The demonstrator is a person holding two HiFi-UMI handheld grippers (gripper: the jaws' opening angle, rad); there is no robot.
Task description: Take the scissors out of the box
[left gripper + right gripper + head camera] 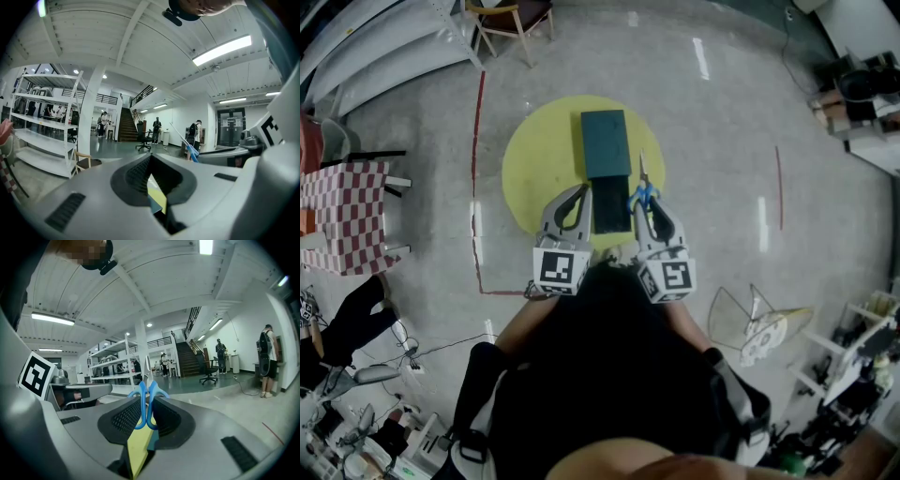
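Note:
A dark teal box (606, 141) lies on the round yellow table (534, 159), with a darker part of it reaching toward me. My right gripper (644, 202) is shut on the blue handles of the scissors (642, 192) just right of the box, blades pointing away from me. In the right gripper view the handles of the scissors (144, 404) sit between the pads of the right gripper (143, 420). My left gripper (581, 192) hovers at the box's left edge. Its jaws (152, 187) stand a little apart, with only table and box edge seen through the gap. The scissors (190, 150) show at the right there.
A wooden chair (511, 19) stands beyond the table. A checkered cloth (347, 216) is at the left, and a red tape line (475, 169) runs along the floor. A wire frame (759, 323) lies at the right. White shelving (42, 136) and people stand farther off.

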